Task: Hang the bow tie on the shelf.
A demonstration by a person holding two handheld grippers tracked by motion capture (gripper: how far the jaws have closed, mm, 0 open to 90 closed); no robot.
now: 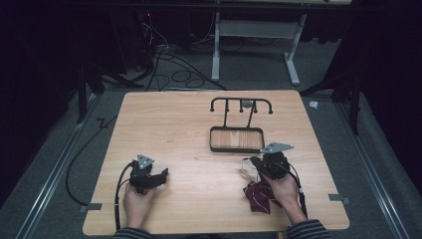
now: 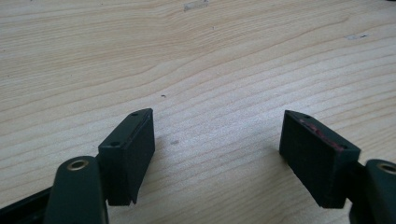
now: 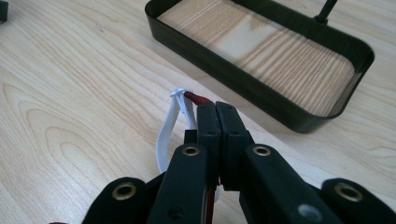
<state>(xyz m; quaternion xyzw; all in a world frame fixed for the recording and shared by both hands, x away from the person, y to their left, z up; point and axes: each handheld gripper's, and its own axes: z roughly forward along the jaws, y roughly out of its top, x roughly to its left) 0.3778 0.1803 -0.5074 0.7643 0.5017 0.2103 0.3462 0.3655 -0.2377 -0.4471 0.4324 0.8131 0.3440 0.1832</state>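
A dark red striped cloth (image 1: 259,196) with a white loop (image 1: 246,167) lies crumpled at the table's front right, under my right hand. My right gripper (image 1: 253,160) is shut on the cloth's end where the loop is tied. In the right gripper view the loop (image 3: 170,126) curls out to the left of the shut right gripper (image 3: 215,106), and a red tip (image 3: 196,98) pokes out beyond it. A black hook rack (image 1: 241,104) with a tray base (image 1: 236,149) stands just beyond. My left gripper (image 1: 163,175) rests open on the table at front left, with bare wood between its pads (image 2: 133,149).
The wooden table (image 1: 189,124) has rounded corners. The tray's black rim (image 3: 224,70) is close ahead of the right gripper. Beyond the far edge, cables (image 1: 174,74) lie on the floor next to a white table frame (image 1: 254,30).
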